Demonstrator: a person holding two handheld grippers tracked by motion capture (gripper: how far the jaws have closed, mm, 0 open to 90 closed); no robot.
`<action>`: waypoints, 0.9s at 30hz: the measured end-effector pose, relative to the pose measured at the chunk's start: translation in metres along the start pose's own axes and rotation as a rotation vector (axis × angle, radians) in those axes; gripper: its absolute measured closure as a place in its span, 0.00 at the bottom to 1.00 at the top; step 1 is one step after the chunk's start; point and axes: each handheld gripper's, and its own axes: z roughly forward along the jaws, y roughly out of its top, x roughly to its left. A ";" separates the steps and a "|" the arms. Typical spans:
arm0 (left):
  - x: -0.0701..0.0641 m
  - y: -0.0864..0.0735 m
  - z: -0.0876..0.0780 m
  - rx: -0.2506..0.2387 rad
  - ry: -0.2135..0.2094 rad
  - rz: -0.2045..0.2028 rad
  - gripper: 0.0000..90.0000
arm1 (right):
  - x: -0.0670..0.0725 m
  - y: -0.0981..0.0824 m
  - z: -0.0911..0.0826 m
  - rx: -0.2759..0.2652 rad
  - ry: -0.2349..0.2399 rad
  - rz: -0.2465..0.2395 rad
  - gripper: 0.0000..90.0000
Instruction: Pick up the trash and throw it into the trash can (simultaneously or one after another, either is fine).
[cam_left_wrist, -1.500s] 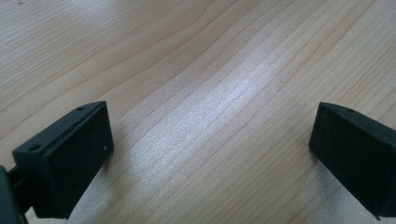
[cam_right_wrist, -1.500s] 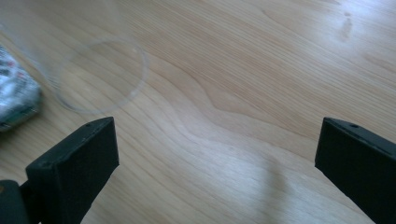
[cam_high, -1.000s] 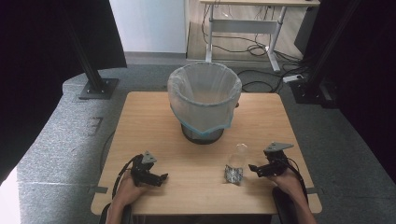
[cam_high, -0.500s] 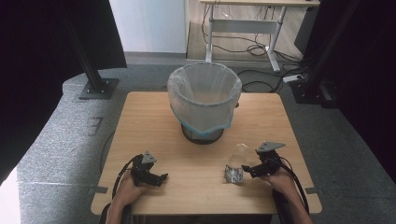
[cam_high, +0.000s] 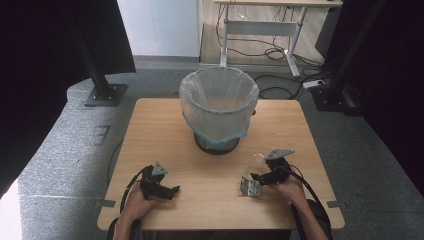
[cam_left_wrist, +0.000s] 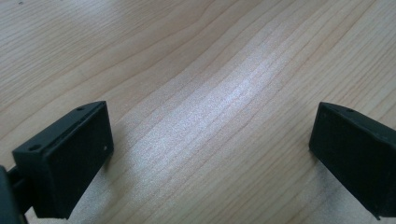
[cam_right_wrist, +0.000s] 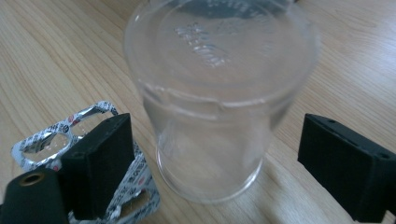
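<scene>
The table (cam_high: 165, 125) took up the middle of the high view, with the lined bin (cam_high: 219, 107) standing at its upper centre. The step in hand looked to be a grasp on the clear plastic cup (cam_right_wrist: 215, 98), probably for dropping into that bin. To do it well, the jaws needed to close squarely on the cup's lower wall and gently, since thin plastic would likely buckle or slip, and without catching the foil blister pack (cam_right_wrist: 56, 140) lying just beside it.

In the right gripper view the cup stood upright at centre frame between the jaws of the right gripper (cam_right_wrist: 219, 158), which had just been closing but stood spread, clear of its wall. At the lower left of the high view the left gripper (cam_high: 167, 190) rested, jaws spread over bare wood.
</scene>
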 end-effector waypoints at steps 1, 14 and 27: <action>0.000 0.000 0.000 0.000 0.000 0.000 0.00 | 0.000 0.000 0.002 0.000 0.003 -0.001 0.13; 0.000 0.000 0.000 0.000 0.000 0.000 0.00 | 0.000 -0.004 0.020 0.023 -0.008 -0.019 0.18; 0.000 0.000 0.000 0.000 0.000 0.000 0.00 | 0.000 -0.001 0.016 0.002 0.002 -0.006 0.32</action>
